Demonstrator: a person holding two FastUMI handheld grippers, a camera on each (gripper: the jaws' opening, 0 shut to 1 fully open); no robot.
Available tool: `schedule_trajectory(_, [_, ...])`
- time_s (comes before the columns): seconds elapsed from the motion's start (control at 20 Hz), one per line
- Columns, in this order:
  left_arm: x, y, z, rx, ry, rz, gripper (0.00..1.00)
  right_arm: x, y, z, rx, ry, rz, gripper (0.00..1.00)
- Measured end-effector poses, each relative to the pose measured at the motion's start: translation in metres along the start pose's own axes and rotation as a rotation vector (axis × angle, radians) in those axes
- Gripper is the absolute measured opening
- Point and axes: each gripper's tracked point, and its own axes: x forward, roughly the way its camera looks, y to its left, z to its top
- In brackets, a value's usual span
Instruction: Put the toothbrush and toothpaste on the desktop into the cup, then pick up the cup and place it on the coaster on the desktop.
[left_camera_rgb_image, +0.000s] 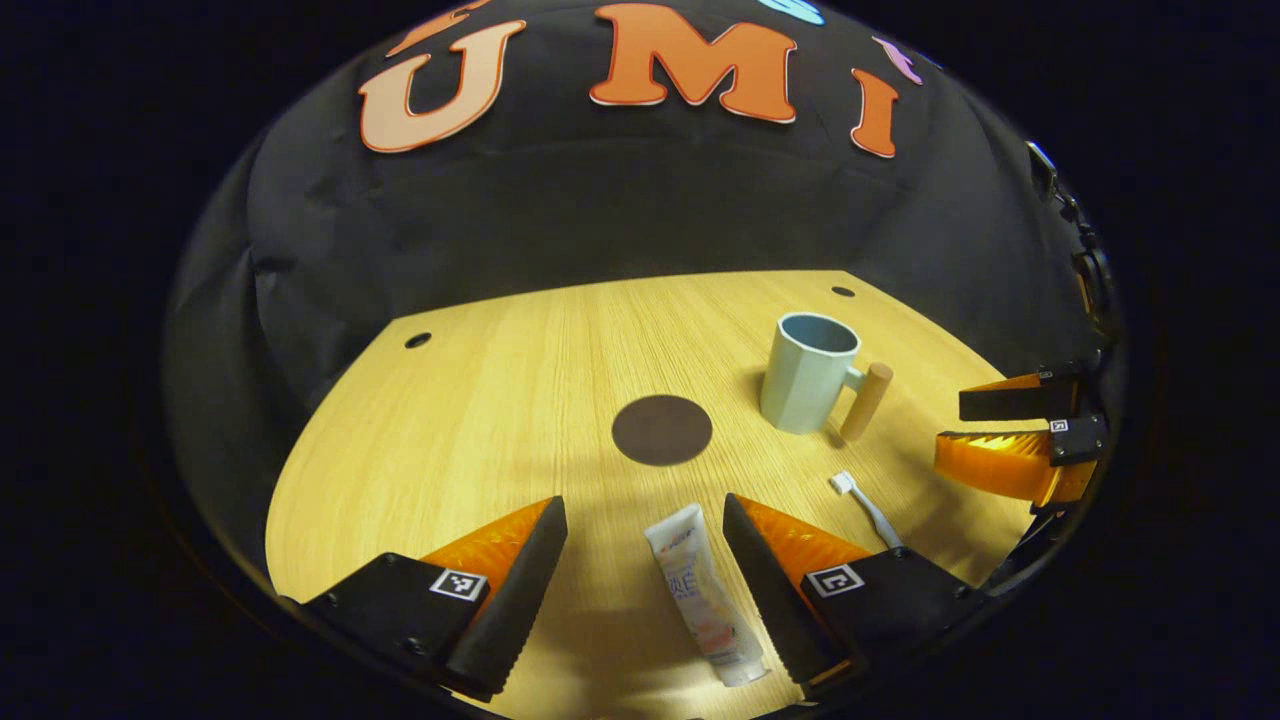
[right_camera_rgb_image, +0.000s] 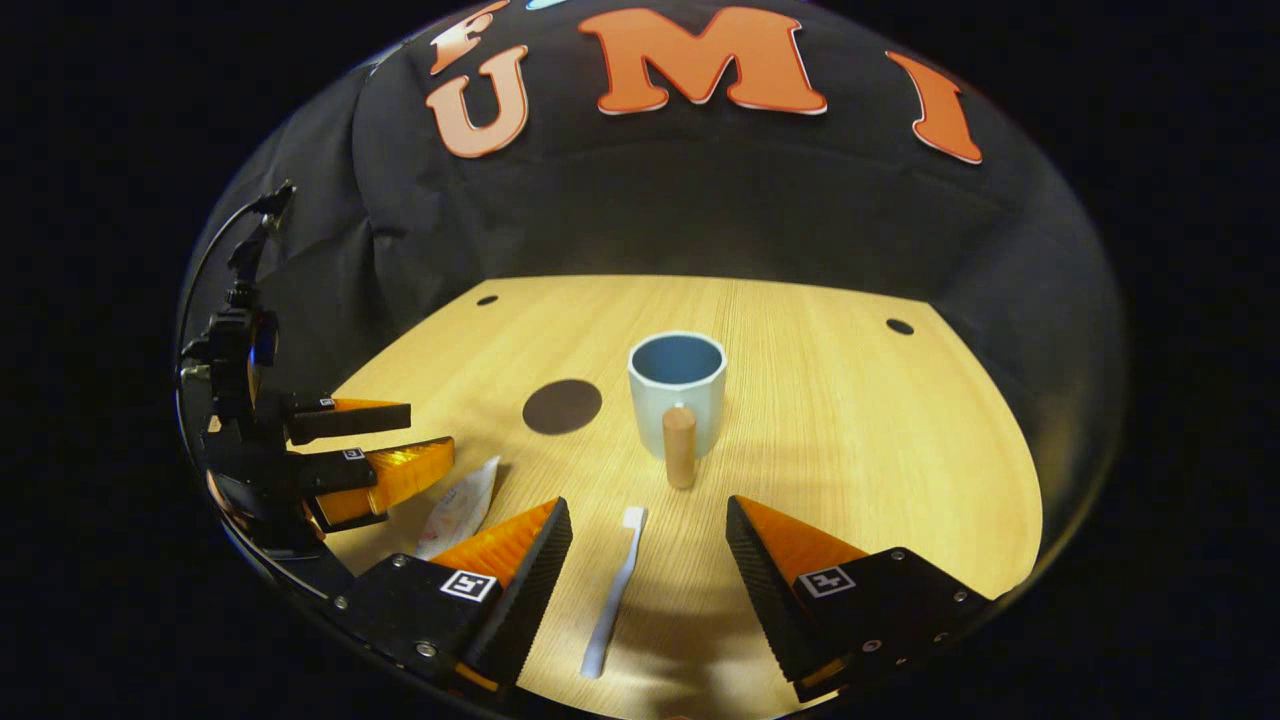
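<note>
Starting at the left: left gripper (left_camera_rgb_image: 645, 560) hangs over the tabletop (left_camera_rgb_image: 450, 420), fingers wide open, holding nothing. Toothpaste (left_camera_rgb_image: 705, 600) lies flat between them, nearer the right finger. Looks soft, squashy, light; best pinched gently across the middle. Dark coaster (left_camera_rgb_image: 661, 429) sits just ahead. Cup (left_camera_rgb_image: 808, 372) stands upright ahead to the right, probably hard and smooth. Right gripper (right_camera_rgb_image: 650, 560) also gapes open, empty. Toothbrush (right_camera_rgb_image: 612, 595) lies between its fingers, thin, stiff, light; best taken mid-handle.
</note>
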Motion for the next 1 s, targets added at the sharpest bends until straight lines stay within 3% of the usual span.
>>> schedule_trajectory(0.4, [-0.004,-0.008,-0.031,-0.087,0.163,-0.074,0.96,0.006,0.020,-0.018,0.011,0.171,0.015,0.86])
schedule_trajectory(0.5, [0.002,-0.011,-0.039,-0.130,0.209,-0.093,0.84,0.003,0.026,-0.018,0.019,0.210,0.031,0.80])
schedule_trajectory(0.65, [0.013,-0.025,-0.052,-0.176,0.268,-0.117,0.75,0.000,0.028,-0.021,0.034,0.252,0.034,0.72])
schedule_trajectory(0.75, [0.018,-0.027,-0.050,-0.169,0.257,-0.111,0.75,0.004,0.030,-0.026,0.070,0.282,0.030,0.62])
schedule_trajectory(0.8, [0.017,-0.028,-0.052,-0.162,0.267,-0.102,0.77,0.008,0.031,-0.026,0.086,0.261,0.024,0.66])
schedule_trajectory(0.9, [0.021,-0.028,-0.055,-0.129,0.264,-0.078,0.75,0.009,0.028,-0.025,0.092,0.271,0.008,0.64])
schedule_trajectory(1.0, [0.023,-0.027,-0.056,-0.103,0.275,-0.044,0.62,0.011,0.027,-0.022,0.065,0.265,-0.018,0.57])
